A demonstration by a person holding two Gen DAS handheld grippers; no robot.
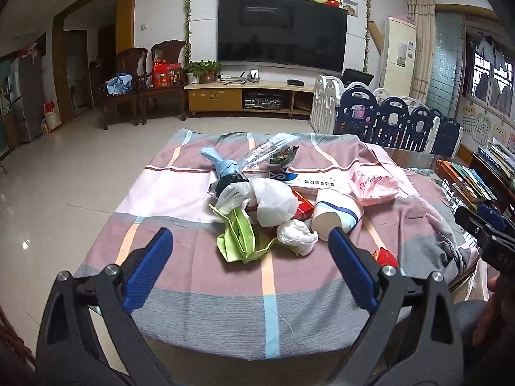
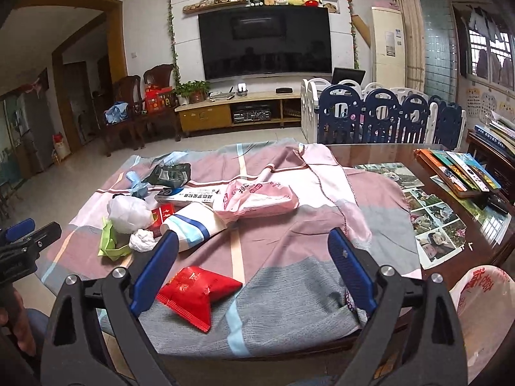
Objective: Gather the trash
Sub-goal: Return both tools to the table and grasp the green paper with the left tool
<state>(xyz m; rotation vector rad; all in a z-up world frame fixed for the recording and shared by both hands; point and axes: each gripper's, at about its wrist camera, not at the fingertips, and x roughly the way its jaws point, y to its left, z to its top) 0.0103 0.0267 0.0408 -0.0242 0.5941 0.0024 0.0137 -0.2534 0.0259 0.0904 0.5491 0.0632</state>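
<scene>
Desk [image 2: 379, 157]: dark glossy wood, its bare part carrying flat photo prints under the shine.
Cloth [image 1: 225, 276]: soft woven sheet in pink, grey and white blocks with thin orange and blue stripes, draped over most of the desk, rumpled at its right edge.
Trash heap [image 1: 273, 199]: loose pile at the cloth's middle, pieces touching or overlapping.
Long box [image 2: 186, 195]: flat white-and-blue carton, lying at the back of the heap.
Pink pack [image 2: 257, 199]: soft crinkled plastic, lying beside the box.
Paper cup [image 1: 334, 214]: white cylinder with blue bands, tipped on its side.
White bag [image 1: 273, 202]: thin crumpled film, puffed up.
Green wrapper [image 1: 238, 241]: folded, creased sheet at the heap's near edge.
Red packet [image 2: 196, 292]: glossy, pillow-shaped with crimped ends, alone on the cloth near the desk's front edge, apart from the heap.
Tissue wad [image 1: 296, 236]: small white crumpled ball.
Left gripper [image 1: 251, 251]: blue ribbed pads; jaws released, spread wide, holding nothing.
Right gripper [image 2: 254, 254]: same build; jaws released, empty, above the red packet.
</scene>
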